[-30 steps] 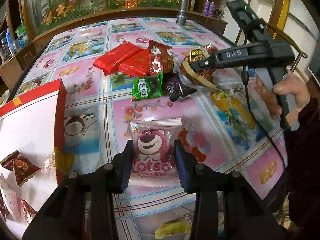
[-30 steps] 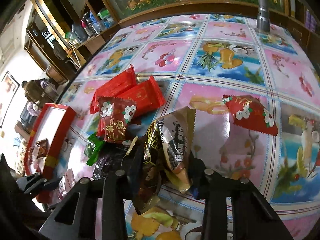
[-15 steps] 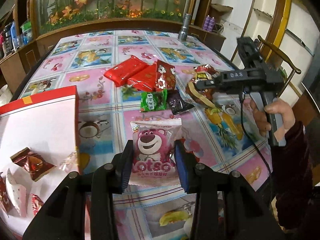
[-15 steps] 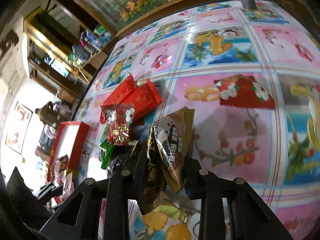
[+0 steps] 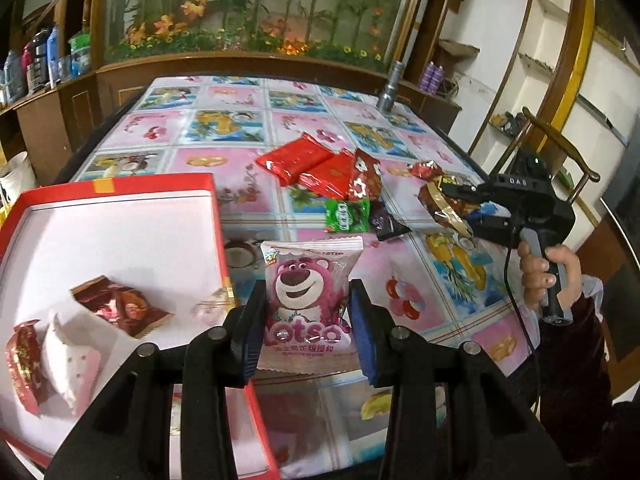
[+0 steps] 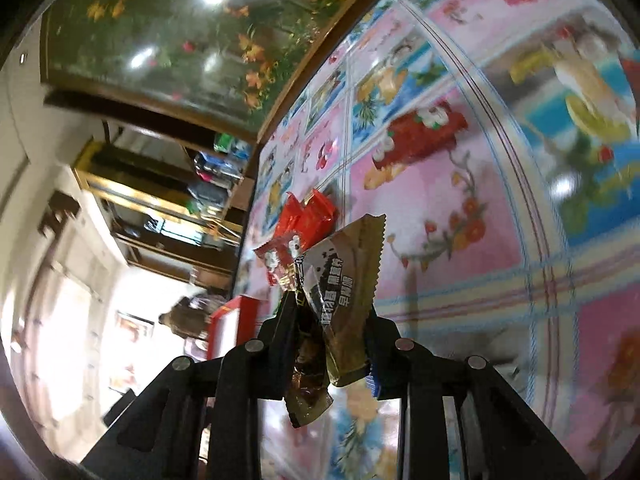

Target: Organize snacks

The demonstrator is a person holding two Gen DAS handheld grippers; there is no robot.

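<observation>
My left gripper (image 5: 306, 320) is shut on a pink bear-print snack packet (image 5: 310, 264), held above the table by the right rim of the red box (image 5: 120, 186). The box holds a dark red wrapped snack (image 5: 120, 308), a white one (image 5: 68, 356) and a red one (image 5: 24, 364). My right gripper (image 6: 332, 320) is rolled sideways and shut on a gold-brown snack packet (image 6: 344, 264), lifted off the table. The left wrist view shows that gripper (image 5: 452, 196) at the right with its packet (image 5: 440, 208). Red packets (image 5: 296, 158), a green one (image 5: 346, 216) and a dark one (image 5: 386, 224) lie mid-table.
The flowered tablecloth (image 5: 224, 128) covers the table. A silver cylinder (image 5: 390, 88) stands at the far edge. A red flower-print packet (image 6: 420, 136) lies alone on the cloth. A hand (image 5: 536, 272) holds the right gripper's handle, and a wooden chair (image 5: 560, 152) stands behind it.
My left gripper has drawn back and up with the bear packet, so more of the red box shows. My right gripper has lifted its gold-brown packet and rolled, tilting its view.
</observation>
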